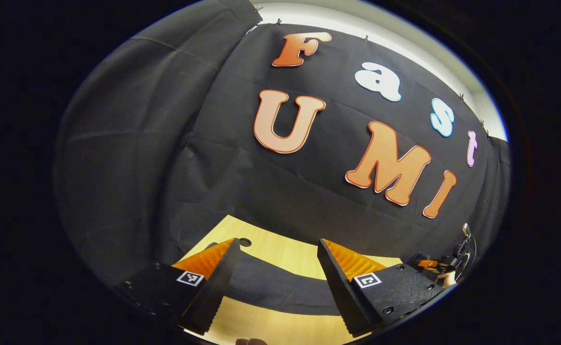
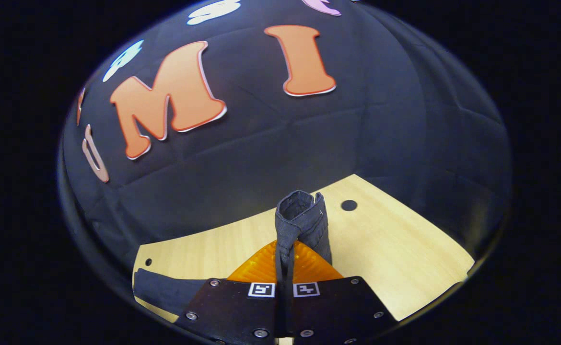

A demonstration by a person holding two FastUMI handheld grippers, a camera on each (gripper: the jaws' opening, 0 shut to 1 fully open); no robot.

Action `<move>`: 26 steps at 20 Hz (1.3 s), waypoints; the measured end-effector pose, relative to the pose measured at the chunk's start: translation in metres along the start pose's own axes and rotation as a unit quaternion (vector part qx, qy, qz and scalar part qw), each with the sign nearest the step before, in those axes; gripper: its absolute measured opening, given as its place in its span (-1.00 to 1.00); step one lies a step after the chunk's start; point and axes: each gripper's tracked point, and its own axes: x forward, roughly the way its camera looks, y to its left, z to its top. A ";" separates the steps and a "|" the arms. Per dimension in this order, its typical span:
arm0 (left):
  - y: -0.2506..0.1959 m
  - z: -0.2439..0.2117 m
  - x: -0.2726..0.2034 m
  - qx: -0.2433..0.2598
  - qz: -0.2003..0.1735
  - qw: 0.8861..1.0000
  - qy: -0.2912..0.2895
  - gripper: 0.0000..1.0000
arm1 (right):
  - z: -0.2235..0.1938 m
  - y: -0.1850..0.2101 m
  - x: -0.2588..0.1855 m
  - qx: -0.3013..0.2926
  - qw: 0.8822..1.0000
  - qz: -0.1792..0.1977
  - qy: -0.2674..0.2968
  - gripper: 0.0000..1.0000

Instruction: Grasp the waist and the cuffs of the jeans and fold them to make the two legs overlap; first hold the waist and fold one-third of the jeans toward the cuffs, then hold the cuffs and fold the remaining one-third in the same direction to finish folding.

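Observation:
The dark jeans (image 1: 280, 287) lie in a band across the light wooden table (image 1: 285, 256), just beyond my left gripper (image 1: 277, 242). That gripper hangs open above the table with nothing between its fingers. My right gripper (image 2: 286, 254) is shut on a bunched fold of the jeans (image 2: 302, 215), which stands up past its fingertips. More of the dark cloth (image 2: 165, 292) trails down onto the table at the lower left of the right gripper view. Which part of the jeans is pinched I cannot tell.
The table (image 2: 395, 249) has small round holes (image 2: 348, 205) (image 1: 245, 242) near its far corners, and black cloth walls close behind it. Far right in the left gripper view, the other gripper (image 1: 429, 264) and a hand (image 1: 448, 279) show, with a stand (image 1: 465, 239) behind.

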 end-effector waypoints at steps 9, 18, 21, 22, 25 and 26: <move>0.057 0.000 0.010 -0.004 0.003 1.000 0.016 0.94 | -0.054 0.148 0.001 -0.007 0.996 0.079 0.031 -1.00; 0.084 -0.014 0.020 -0.015 0.006 0.999 0.038 0.94 | -0.153 0.224 -0.001 -0.011 0.987 0.130 0.095 -1.00; 0.088 -0.023 0.023 -0.016 0.008 0.999 0.043 0.94 | -0.186 0.235 0.003 -0.029 0.983 0.134 0.121 -1.00; 0.090 -0.023 0.023 -0.017 0.009 0.999 0.045 0.95 | -0.198 0.238 0.003 -0.041 0.981 0.138 0.131 -1.00; 0.096 -0.031 0.024 -0.026 0.014 0.998 0.054 0.94 | -0.220 0.246 -0.001 -0.062 0.974 0.157 0.153 -1.00; 0.098 -0.035 0.025 -0.030 0.016 0.998 0.058 0.94 | -0.229 0.246 -0.002 -0.066 0.971 0.162 0.162 -0.99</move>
